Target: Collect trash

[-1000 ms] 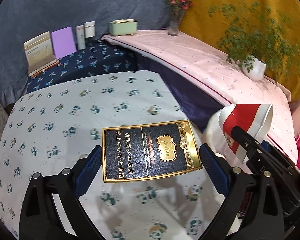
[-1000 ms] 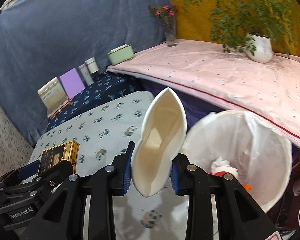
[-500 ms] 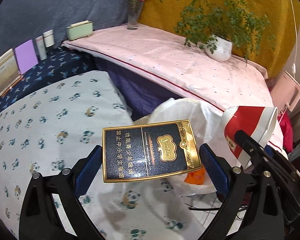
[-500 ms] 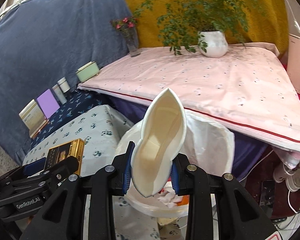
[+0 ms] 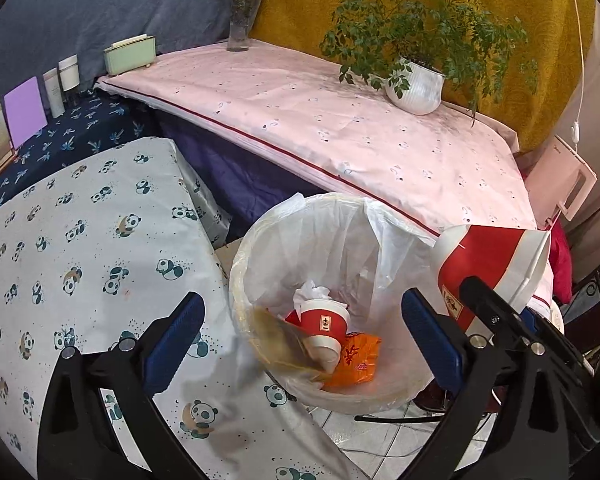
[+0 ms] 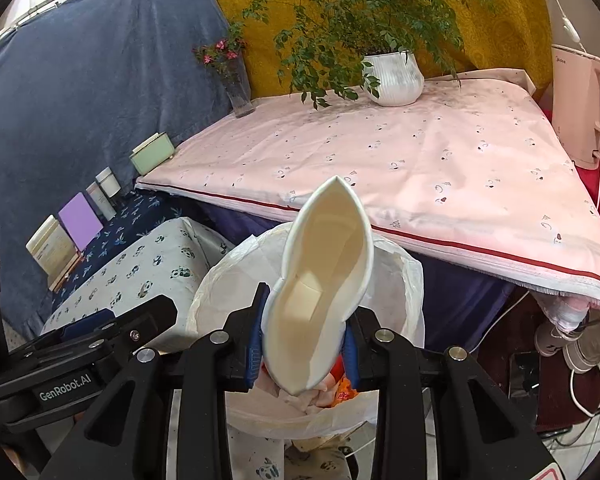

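Left wrist view: a blurred gold-edged cigarette pack [image 5: 284, 342], gripped a moment ago, now falls into the lined trash bin [image 5: 384, 396] between and beyond the left tongs [image 5: 300, 340], whose jaws stand apart and empty. Right tongs [image 6: 302, 350] stay clamped on a squashed paper cup [image 6: 324, 280] above the bin, likely next.

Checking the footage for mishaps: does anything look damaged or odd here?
The paper cup in the right gripper is squashed flat at its mouth. A blurred card is dropping into the bin.
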